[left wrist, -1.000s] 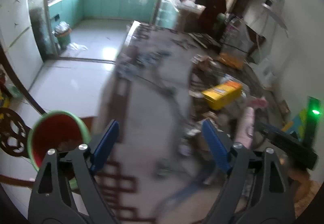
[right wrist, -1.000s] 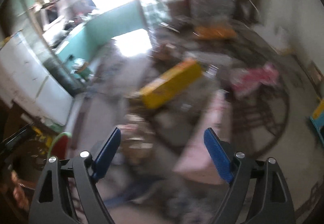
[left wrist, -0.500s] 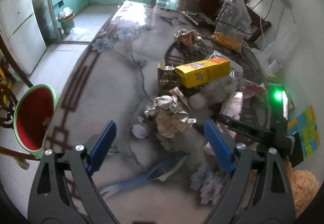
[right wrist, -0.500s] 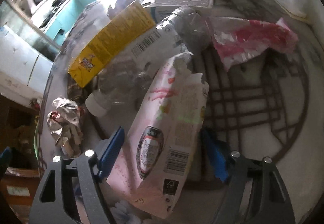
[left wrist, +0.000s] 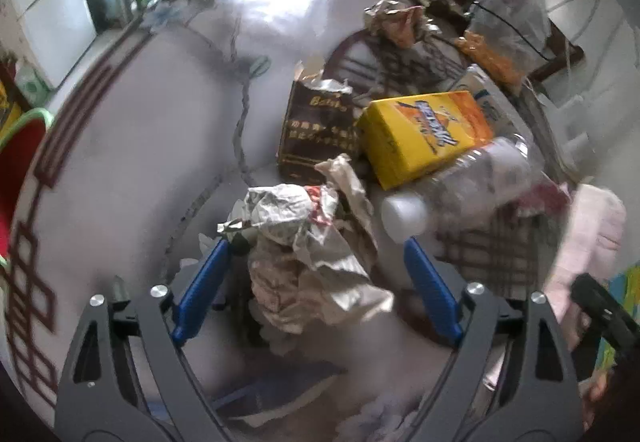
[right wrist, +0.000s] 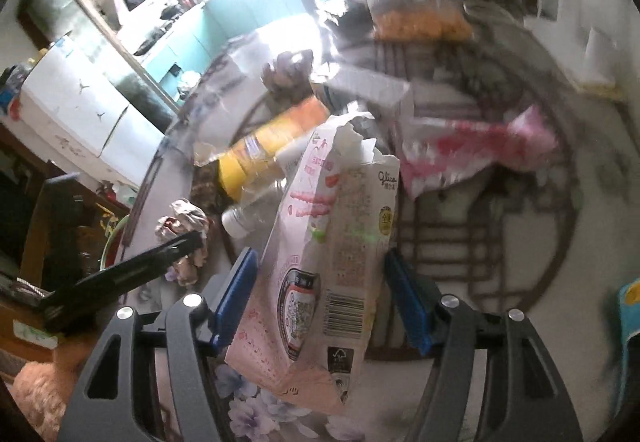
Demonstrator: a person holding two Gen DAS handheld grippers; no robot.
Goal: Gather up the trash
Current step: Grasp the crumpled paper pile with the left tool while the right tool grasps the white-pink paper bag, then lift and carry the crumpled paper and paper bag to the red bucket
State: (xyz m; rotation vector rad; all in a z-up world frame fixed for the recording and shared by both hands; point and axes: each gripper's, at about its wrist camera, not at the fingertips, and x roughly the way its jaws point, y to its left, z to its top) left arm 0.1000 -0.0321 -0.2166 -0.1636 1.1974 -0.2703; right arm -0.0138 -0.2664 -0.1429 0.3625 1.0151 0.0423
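A crumpled paper and foil wad lies on the patterned table, between the blue pads of my left gripper. Those jaws are closing; the left pad is at the wad's edge and the right pad stands clear of it. In the right wrist view a torn pink snack box sits between the pads of my right gripper. Its jaws are closing too, with both pads right beside the box's sides. The same wad shows in this view under the left gripper's finger.
Behind the wad lie a dark brown bag, a yellow box and a clear bottle with a white cap. A pink wrapper lies right of the snack box. A red bucket with a green rim stands off the table's left edge.
My left gripper has dropped closer over the wad and its jaws have narrowed. My right gripper's jaws have narrowed around the pink box, which now sits deeper between the pads.
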